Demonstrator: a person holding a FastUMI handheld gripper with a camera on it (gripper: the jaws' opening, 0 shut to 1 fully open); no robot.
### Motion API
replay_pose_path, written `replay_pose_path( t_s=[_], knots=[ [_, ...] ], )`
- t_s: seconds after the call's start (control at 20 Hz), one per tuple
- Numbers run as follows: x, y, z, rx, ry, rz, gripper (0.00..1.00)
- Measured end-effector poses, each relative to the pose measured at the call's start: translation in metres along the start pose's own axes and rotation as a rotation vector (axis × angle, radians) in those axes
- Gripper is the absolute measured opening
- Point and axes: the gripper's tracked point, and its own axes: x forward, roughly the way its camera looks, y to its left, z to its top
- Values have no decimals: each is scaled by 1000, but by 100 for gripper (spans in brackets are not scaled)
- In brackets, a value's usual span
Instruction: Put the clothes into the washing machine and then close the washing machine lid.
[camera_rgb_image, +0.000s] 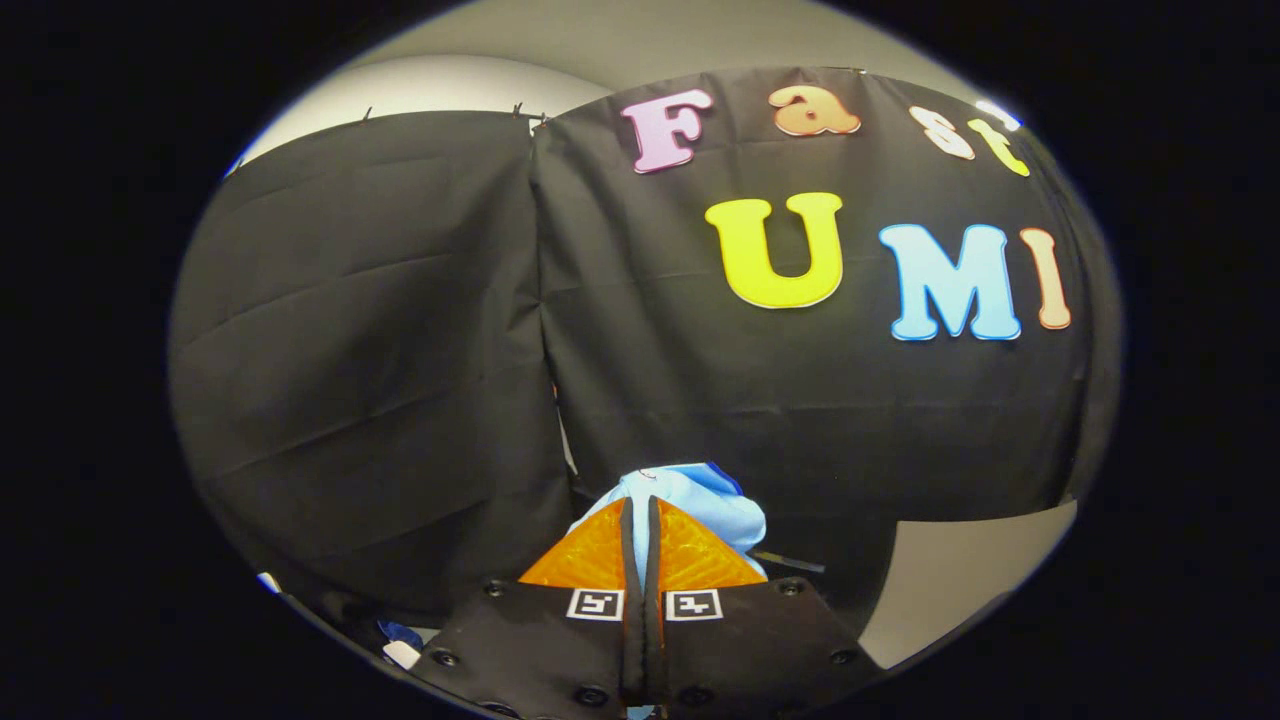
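The jaws of the gripper (640, 540) are drawn nearly together, pinching a light blue piece of soft cloth (700, 500) between them. The garment bunches up in rumpled folds just past the tips, spilling more to the right side, with a darker blue edge at its top. Beyond it hangs the black cloth wall (400, 350) of the booth, creased, with a pale wall (960, 570) lower right.
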Motion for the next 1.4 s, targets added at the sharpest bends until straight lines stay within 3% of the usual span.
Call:
replay_pose_path(
  t_s=[0.25,0.6,1.4],
  knots=[
    [35,36,-32,-28,61,51,1],
    [72,49,-85,-55,140,67,1],
    [105,16,-214,-46,332,-23,1]
  ],
)
